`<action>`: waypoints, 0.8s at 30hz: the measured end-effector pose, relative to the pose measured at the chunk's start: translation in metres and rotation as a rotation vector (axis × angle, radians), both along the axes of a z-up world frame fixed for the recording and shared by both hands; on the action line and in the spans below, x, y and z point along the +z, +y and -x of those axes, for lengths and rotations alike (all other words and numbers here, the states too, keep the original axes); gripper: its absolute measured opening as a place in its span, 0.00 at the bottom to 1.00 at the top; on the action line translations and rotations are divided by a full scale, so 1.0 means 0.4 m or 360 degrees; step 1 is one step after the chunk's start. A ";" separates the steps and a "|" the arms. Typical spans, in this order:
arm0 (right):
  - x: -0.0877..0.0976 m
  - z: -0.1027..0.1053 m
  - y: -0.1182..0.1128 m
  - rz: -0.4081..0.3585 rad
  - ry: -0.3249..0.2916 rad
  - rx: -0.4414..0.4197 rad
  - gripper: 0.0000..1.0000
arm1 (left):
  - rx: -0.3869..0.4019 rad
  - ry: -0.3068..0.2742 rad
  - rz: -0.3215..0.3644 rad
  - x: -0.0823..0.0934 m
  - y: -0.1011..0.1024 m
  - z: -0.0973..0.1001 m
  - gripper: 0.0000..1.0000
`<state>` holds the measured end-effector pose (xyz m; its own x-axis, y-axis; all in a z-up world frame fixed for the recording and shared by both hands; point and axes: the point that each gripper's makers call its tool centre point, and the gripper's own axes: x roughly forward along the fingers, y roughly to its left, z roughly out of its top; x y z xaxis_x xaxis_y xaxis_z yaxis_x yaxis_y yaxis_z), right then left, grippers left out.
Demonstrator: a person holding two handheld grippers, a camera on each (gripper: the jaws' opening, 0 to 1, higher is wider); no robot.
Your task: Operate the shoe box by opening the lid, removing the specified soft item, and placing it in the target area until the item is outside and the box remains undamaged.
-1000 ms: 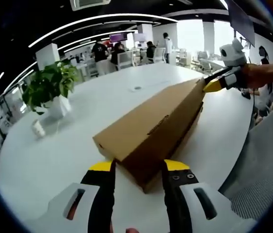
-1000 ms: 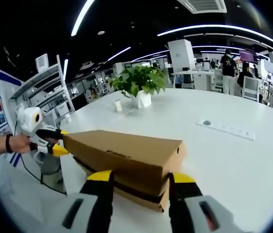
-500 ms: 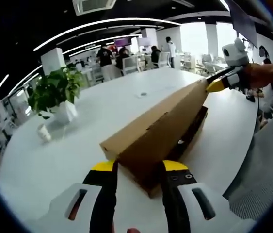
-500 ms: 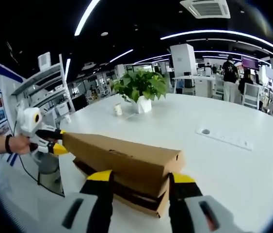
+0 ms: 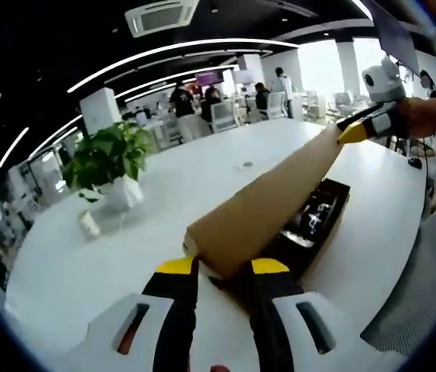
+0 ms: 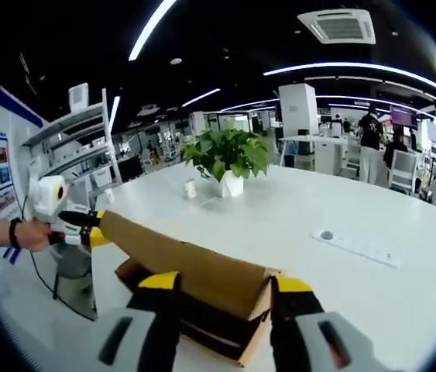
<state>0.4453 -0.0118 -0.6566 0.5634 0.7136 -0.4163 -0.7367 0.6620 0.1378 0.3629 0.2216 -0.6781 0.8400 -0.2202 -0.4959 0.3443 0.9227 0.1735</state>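
Left gripper (image 5: 221,270) pinching near end of raised cardboard lid (image 5: 268,205), right gripper (image 6: 221,285) pinching the lid's other end (image 6: 194,263), shoe box (image 5: 314,221) open beneath on white table (image 5: 125,240), dark contents indistinct, potted plant (image 6: 229,159) beyond, no legible writing

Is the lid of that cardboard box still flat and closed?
No, in the left gripper view the lid is tilted up off the box, leaving a gap where dark contents show inside.
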 end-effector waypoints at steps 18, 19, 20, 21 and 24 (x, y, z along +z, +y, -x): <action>0.064 -0.061 0.025 0.0042 -0.0123 0.0055 0.43 | 0.0133 -0.0085 -0.0059 0.042 0.042 -0.055 0.04; 0.065 -0.062 0.025 0.0044 -0.0125 0.0058 0.43 | 0.0145 -0.0086 -0.0060 0.043 0.044 -0.058 0.04; 0.066 -0.064 0.026 0.0044 -0.0126 0.0062 0.43 | 0.0162 -0.0089 -0.0062 0.045 0.046 -0.062 0.04; 0.066 -0.065 0.026 0.0044 -0.0128 0.0064 0.43 | 0.0174 -0.0090 -0.0060 0.046 0.047 -0.064 0.04; 0.067 -0.063 0.028 0.0047 -0.0137 0.0071 0.43 | 0.0200 -0.0086 -0.0049 0.047 0.051 -0.071 0.03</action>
